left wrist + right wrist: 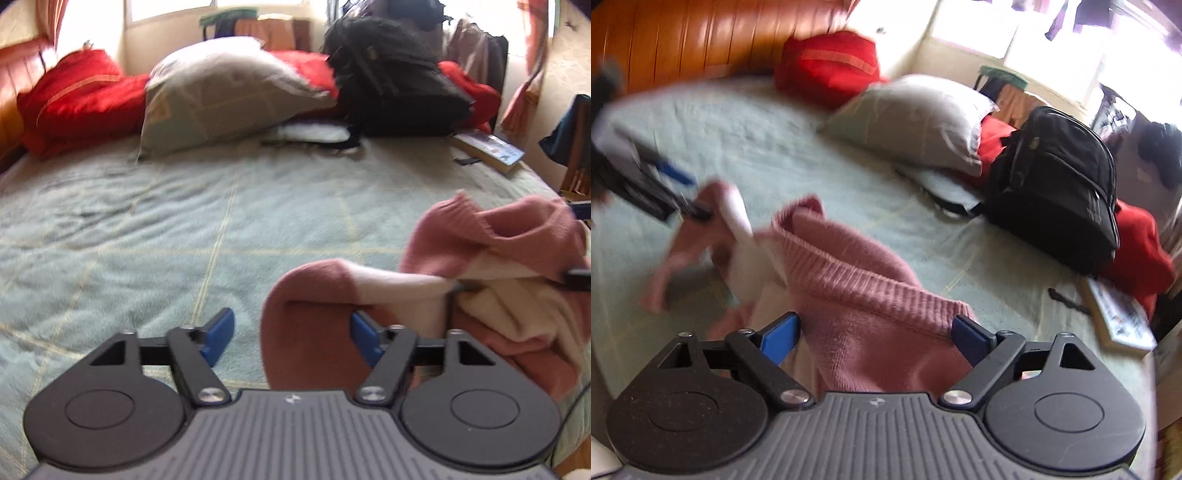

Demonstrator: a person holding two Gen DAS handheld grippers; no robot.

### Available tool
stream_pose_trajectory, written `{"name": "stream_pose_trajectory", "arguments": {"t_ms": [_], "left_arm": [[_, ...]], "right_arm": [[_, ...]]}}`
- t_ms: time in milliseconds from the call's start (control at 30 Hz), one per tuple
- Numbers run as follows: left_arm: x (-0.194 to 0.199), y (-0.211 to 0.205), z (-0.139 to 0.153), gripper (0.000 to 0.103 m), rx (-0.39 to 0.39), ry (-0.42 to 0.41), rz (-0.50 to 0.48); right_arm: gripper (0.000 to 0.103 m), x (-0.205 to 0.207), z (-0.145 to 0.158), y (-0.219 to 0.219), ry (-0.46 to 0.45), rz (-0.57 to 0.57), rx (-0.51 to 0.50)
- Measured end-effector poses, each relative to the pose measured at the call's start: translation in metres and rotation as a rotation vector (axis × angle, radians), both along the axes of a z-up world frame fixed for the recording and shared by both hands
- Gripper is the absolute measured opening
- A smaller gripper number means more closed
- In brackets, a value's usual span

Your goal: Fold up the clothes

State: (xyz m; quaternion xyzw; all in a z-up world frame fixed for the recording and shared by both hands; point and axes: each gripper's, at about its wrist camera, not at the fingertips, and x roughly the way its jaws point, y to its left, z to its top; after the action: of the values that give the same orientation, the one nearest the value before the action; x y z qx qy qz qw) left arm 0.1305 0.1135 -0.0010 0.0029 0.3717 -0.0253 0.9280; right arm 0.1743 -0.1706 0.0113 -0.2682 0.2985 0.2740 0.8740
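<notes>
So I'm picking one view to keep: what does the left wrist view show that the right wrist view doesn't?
Left wrist only: the left gripper close up, jaws open, with the pink sweater draped by its right finger, and the orange curtain.
Right wrist only: the right gripper, open, sweater lying between its fingers.
Both: sweater, green bedspread, grey pillow, red cushions, black backpack, book.

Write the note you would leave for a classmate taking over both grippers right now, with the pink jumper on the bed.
Left gripper: jaws open; a fold of the jumper lies between them, not pinched.
Right gripper: jaws open wide, jumper cloth bunched between them, not clamped.
Jumper: pink and cream, crumpled in a heap on the green bed cover, near the front edge.
Done: no neat fold visible yet.
Left: spread it flat, fold sleeves and body.
</notes>
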Motion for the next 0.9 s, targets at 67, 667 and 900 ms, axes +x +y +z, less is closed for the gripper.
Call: {"name": "stream_pose_trajectory", "arguments": {"t_ms": [67,667,900], "left_arm": [[-0.007,-0.006,0.005,0.080,0.002,-0.024,-0.021],[-0.016,-0.045,0.008,0.087,-0.196,0.004,-0.217],[0.002,-0.067,-0.024,0.087,-0.372,0.119,-0.263]], "right_arm": [[0.092,0.009,-0.009,0.012,-0.009,0.004,-0.071],[0.092,0.046,0.017,-0.024,0.048,-0.119,0.112],[0.093,0.014,0.025,-0.046,0.081,-0.047,0.241]]}}
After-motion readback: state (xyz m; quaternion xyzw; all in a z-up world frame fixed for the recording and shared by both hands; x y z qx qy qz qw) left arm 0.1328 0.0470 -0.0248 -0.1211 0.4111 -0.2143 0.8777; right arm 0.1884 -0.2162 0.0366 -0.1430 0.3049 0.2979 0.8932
